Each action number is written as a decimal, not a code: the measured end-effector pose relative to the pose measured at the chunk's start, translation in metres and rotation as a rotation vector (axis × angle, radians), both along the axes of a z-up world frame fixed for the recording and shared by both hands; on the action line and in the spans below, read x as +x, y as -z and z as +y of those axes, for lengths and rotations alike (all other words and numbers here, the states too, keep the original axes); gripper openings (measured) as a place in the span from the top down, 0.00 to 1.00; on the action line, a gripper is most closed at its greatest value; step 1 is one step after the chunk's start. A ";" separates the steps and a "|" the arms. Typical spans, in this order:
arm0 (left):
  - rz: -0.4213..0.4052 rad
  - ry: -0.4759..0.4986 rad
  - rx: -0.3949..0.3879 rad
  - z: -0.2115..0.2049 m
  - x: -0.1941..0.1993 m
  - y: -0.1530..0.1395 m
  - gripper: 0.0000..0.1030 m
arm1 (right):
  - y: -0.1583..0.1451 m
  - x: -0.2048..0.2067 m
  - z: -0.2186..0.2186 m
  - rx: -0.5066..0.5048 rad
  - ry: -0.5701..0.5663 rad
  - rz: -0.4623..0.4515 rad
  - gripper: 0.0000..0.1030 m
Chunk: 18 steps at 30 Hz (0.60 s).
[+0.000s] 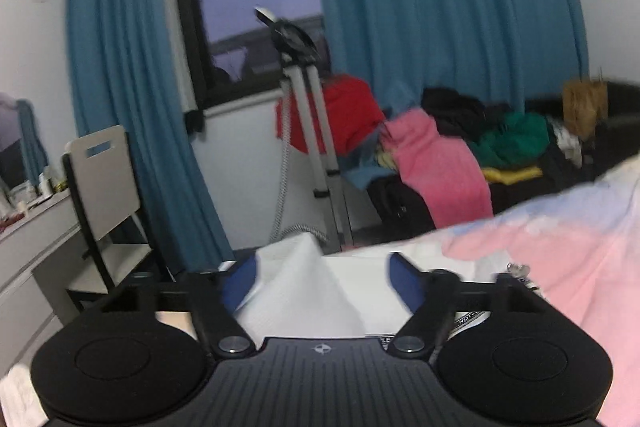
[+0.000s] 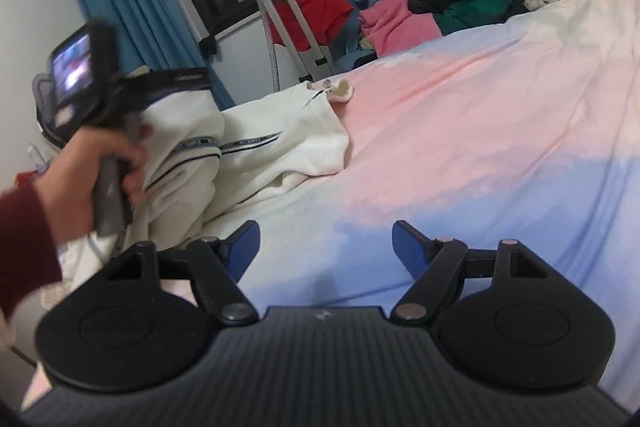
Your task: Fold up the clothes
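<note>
A white garment with dark striped trim lies crumpled at the left edge of a bed covered by a pink and blue sheet. A hand in a dark red sleeve holds my left gripper against the raised part of the garment. In the left wrist view the left gripper stands wide, and a tented fold of the white garment fills the space between its blue pads. My right gripper hovers open over the blue part of the sheet, with nothing between its fingers.
Beyond the bed stands a garment steamer on a pole. A sofa behind it carries a pile of clothes in pink, red, green and black. At the left are a chair and a desk, with blue curtains at the back.
</note>
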State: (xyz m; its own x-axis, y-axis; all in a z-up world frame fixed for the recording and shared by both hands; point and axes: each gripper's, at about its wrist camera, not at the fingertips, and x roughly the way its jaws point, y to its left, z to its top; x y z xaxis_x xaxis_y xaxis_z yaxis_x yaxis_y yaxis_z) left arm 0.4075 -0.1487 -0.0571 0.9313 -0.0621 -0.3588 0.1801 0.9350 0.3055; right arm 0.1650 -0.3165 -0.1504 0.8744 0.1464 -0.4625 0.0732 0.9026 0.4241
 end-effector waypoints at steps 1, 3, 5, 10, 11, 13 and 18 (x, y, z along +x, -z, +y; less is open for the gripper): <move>0.007 0.004 0.034 -0.008 0.008 0.004 0.55 | 0.002 0.002 0.000 0.006 -0.006 -0.003 0.26; -0.012 0.012 0.107 -0.016 0.004 0.012 0.82 | 0.006 0.005 0.000 0.011 -0.007 -0.012 0.26; -0.034 0.036 0.141 -0.017 -0.011 0.015 0.95 | 0.008 0.008 0.000 0.022 -0.009 -0.017 0.26; -0.077 0.076 0.136 -0.006 -0.070 0.007 0.97 | 0.003 0.001 0.000 0.045 -0.006 -0.045 0.29; -0.093 0.087 0.127 -0.001 -0.089 0.003 0.97 | 0.001 -0.002 0.001 0.045 -0.002 -0.057 0.30; -0.123 0.115 0.087 0.011 -0.132 -0.007 0.97 | -0.004 -0.009 0.002 0.054 0.000 -0.082 0.32; -0.128 0.126 -0.040 0.044 -0.238 -0.015 0.97 | -0.017 -0.028 0.005 0.075 -0.022 -0.136 0.36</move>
